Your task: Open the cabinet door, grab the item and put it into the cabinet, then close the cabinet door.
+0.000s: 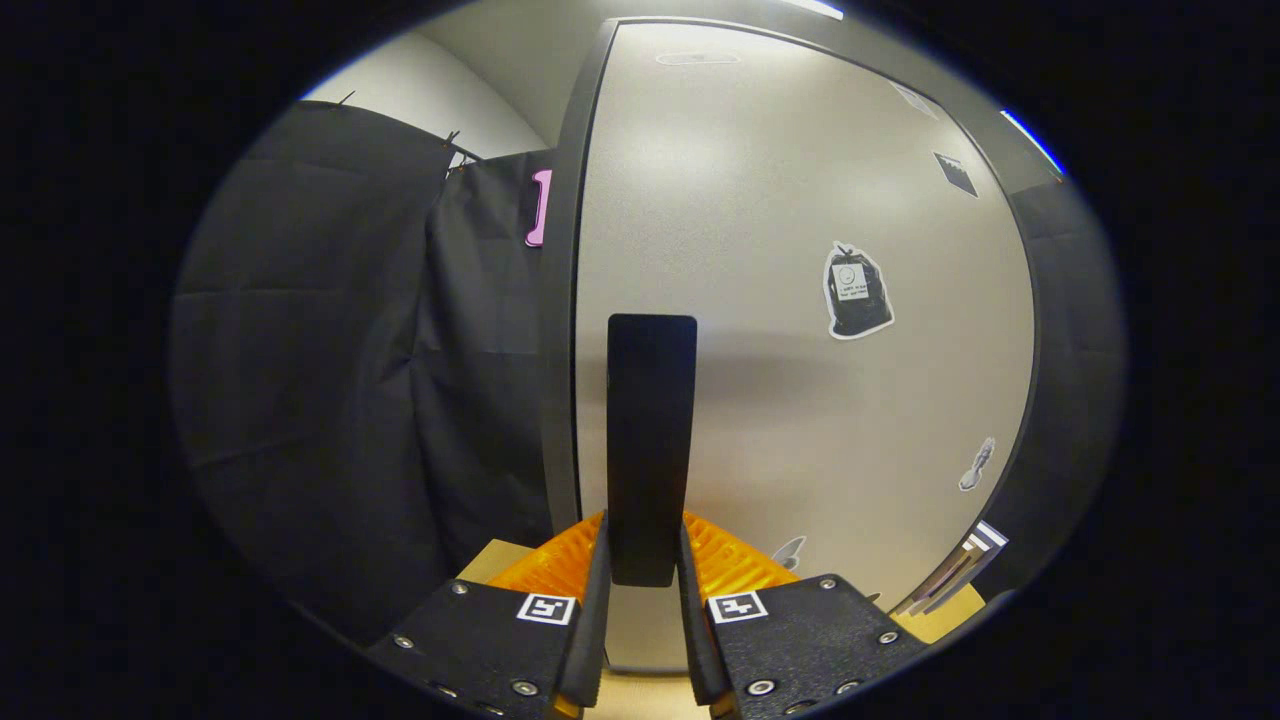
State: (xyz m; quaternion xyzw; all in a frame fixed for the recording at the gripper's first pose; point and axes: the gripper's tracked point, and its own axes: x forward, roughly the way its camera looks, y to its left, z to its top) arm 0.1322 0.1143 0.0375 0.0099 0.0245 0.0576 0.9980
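Note:
A pale grey cabinet door [800,250] with a dark frame stands right in front of me. A tall black handle [650,440] runs upright on the door near its left edge. My gripper [645,545] is shut on the lower part of this handle, one finger pressing on each side. The door bears a few stickers, among them a black bag sticker [856,292] to the right of the handle and a small spoon sticker [977,466] lower down. The item to be stored is hidden from me.
Black cloth [330,380] hangs to the left of the cabinet, with a white wall [430,90] above it. A light wooden surface [640,695] lies under the fingers. A dark frame edge [1060,400] borders the door on the right.

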